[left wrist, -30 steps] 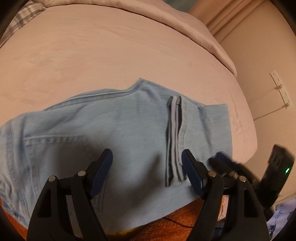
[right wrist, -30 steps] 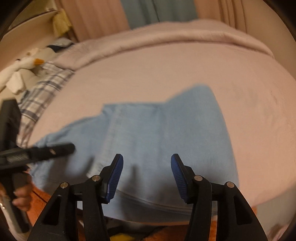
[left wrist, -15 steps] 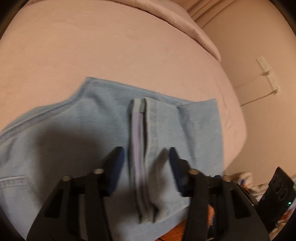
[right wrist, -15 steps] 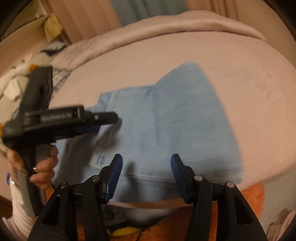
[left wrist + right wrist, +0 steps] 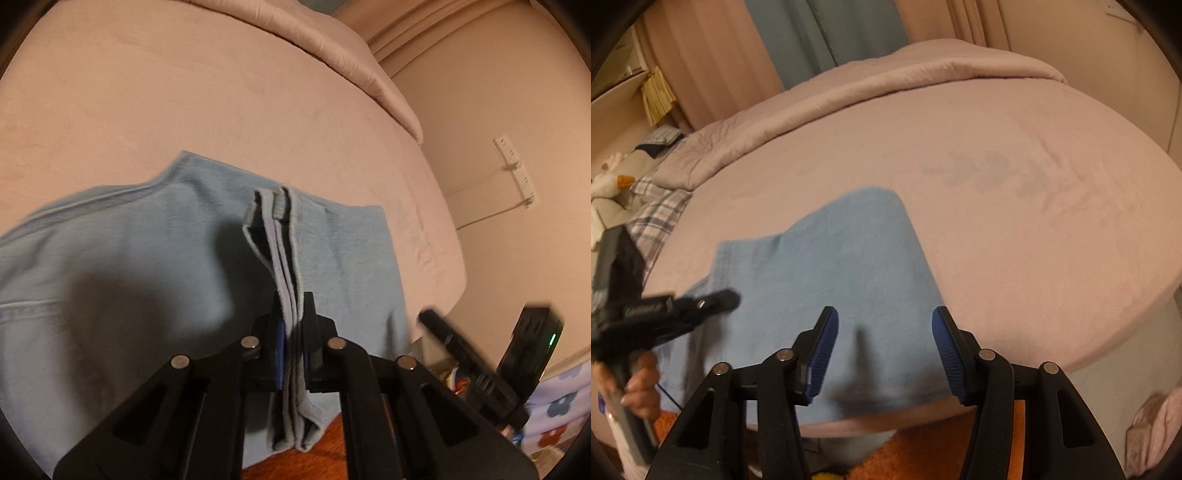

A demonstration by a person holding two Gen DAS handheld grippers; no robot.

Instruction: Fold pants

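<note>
Light blue denim pants (image 5: pixel 155 258) lie folded on the pink bed near its front edge. My left gripper (image 5: pixel 293 321) is shut on the stacked leg hems (image 5: pixel 284 254), which stand up as a ridge between the jaws. In the right wrist view the pants (image 5: pixel 831 266) lie flat, and my right gripper (image 5: pixel 884 347) is open and empty just above their near right part. The left gripper (image 5: pixel 713 301) shows at the left of that view, held by a hand. The right gripper (image 5: pixel 465 354) shows blurred at the lower right of the left wrist view.
The pink bed sheet (image 5: pixel 1015 221) stretches far behind the pants, with a folded duvet (image 5: pixel 849 96) at the back. A plaid cloth (image 5: pixel 653 210) and a plush toy (image 5: pixel 609 181) lie at the far left. An orange rug (image 5: pixel 332 454) lies below the bed edge. A wall power strip (image 5: pixel 515 166) is on the right.
My left gripper has closed on the leg hems and lifted them into a ridge. My right gripper has shifted right along the pants and stayed open.
</note>
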